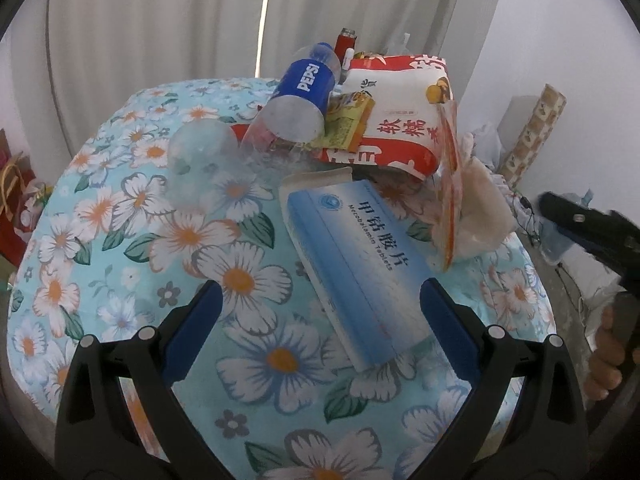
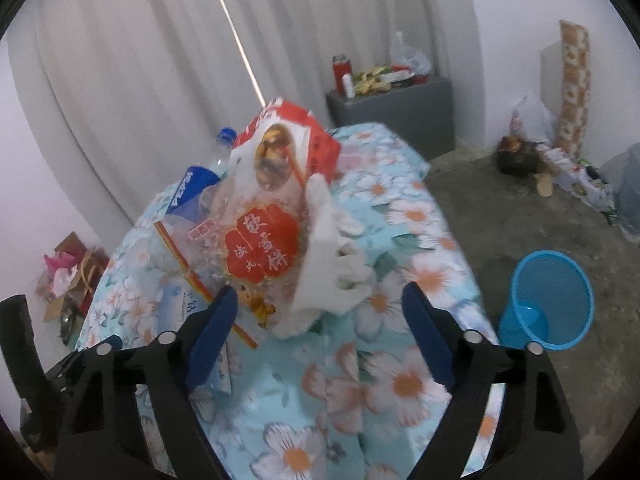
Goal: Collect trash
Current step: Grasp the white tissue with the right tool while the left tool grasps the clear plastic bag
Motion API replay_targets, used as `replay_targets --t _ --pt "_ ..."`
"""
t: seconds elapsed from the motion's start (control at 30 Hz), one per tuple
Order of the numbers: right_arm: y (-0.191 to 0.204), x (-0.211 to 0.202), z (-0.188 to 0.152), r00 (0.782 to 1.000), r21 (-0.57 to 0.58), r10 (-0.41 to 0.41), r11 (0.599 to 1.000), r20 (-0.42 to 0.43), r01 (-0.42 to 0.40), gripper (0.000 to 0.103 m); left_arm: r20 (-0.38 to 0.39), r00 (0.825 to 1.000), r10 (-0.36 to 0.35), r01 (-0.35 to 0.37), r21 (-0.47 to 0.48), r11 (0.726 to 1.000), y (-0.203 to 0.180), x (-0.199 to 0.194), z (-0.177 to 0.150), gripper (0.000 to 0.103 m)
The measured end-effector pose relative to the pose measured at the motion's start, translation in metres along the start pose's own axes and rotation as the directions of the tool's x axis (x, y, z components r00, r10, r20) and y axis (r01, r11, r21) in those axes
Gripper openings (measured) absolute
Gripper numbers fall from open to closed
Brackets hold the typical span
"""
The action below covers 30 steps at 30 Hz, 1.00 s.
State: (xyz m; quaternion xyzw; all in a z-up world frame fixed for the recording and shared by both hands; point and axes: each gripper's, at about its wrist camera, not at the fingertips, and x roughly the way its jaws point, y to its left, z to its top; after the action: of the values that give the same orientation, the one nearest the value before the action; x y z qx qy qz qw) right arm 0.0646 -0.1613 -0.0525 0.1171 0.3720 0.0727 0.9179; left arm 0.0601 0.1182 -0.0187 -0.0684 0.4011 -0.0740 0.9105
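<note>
1. My left hand-held gripper (image 1: 320, 320) is wide open and holds nothing. The blue and white tablet box (image 1: 352, 264) lies partly between its fingers on the flowered table (image 1: 120, 216).
2. My right hand-held gripper (image 2: 320, 332) is open and holds nothing. The clear snack wrapper (image 2: 256, 248) and the white crumpled paper (image 2: 328, 256) lie just ahead of it.
3. A Pepsi bottle (image 1: 308, 80) leans on the red and white bag (image 1: 400, 120).
4. A blue bin (image 2: 548, 300) stands on the floor beside the table.
</note>
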Motion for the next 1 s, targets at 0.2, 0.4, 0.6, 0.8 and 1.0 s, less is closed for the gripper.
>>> replay_targets --t 0.2,0.4,0.6,0.8,1.0 --pt "-0.009 0.033 0.002 0.996 0.036 0.042 0.999 -0.077 -0.039 0.049 0.066 0.991 -0.116 0.117 -0.013 0.993 0.000 -0.005 0.008 0.095" --pt "-0.027 0.041 0.002 0.990 0.105 0.093 0.991 -0.107 -0.081 0.021 0.103 0.964 -0.246 0.245 0.028 0.969 -0.024 -0.004 0.032 0.094" --pt "-0.043 0.039 0.002 0.986 0.177 0.130 0.978 -0.103 -0.110 0.011 0.079 0.956 -0.283 0.279 0.063 0.958 -0.053 0.018 0.054 0.070" --pt "-0.056 0.034 -0.002 0.983 0.222 0.157 0.966 -0.090 -0.134 0.009 0.021 0.960 -0.279 0.277 0.072 0.958 -0.068 0.037 0.056 0.053" --pt "-0.068 0.025 -0.004 0.980 0.264 0.189 0.950 -0.066 -0.166 0.008 0.012 0.980 -0.197 0.196 0.068 0.978 -0.065 0.037 0.048 0.053"
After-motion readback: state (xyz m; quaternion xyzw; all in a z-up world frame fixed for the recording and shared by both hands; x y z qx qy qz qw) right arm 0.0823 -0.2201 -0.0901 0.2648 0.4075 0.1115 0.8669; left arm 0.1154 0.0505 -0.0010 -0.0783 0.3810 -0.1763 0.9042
